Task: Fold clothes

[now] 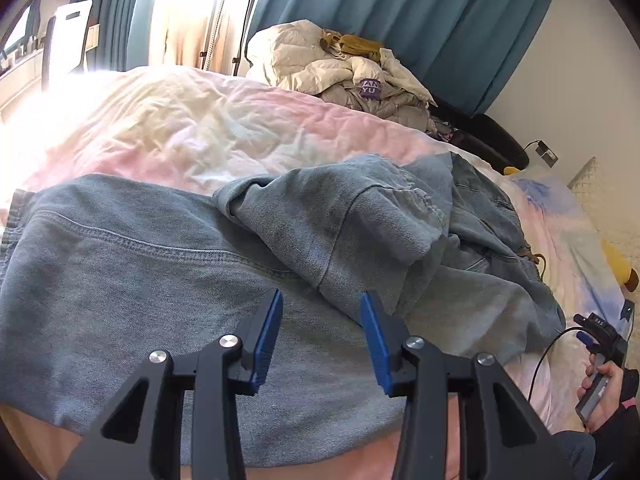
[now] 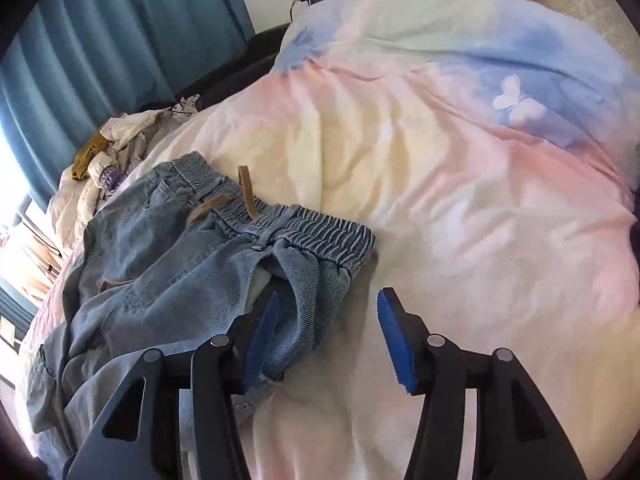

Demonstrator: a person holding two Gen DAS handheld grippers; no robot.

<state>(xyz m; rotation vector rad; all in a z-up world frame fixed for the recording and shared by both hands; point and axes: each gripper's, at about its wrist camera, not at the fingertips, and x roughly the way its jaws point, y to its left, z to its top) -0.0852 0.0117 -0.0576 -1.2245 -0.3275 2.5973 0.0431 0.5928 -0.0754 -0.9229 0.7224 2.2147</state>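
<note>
Presently on the bed: one pair of light-blue denim trousers (image 2: 168, 264), lying on a pastel quilt (image 2: 460, 184) in pink, cream and blue with a white butterfly print.

Item, trousers — elastic waistband (image 2: 320, 228) with a brown drawstring (image 2: 244, 192) at the far end in the right wrist view; the legs run away toward the lower left of that view. In the left wrist view one leg lies spread flat and broad, and a second portion (image 1: 340, 216) is doubled loosely over it. Fold partly made, by my reading, and not yet squared.

Item, right gripper (image 2: 326, 336) — jaws apart, nothing clamped. Its left pad (image 2: 260, 340) rests on or just over a denim edge near the waistband; the right pad stands over bare quilt. No cloth is pinched between them.

Item, left gripper (image 1: 320, 336) — jaws about half apart, empty, poised above the flat leg, with the edge of the doubled-over portion just beyond the fingertips.

Relation that matters: the garment's long axis runs from the waistband at the right gripper to the leg under the left one, so each hand has one end. The waistband lies just ahead and left of the right tool, making that hand the nearer for a waist grip.

Other stock: crumpled cream bedding (image 1: 340, 68) at the far edge, teal curtains (image 1: 440, 12).
</note>
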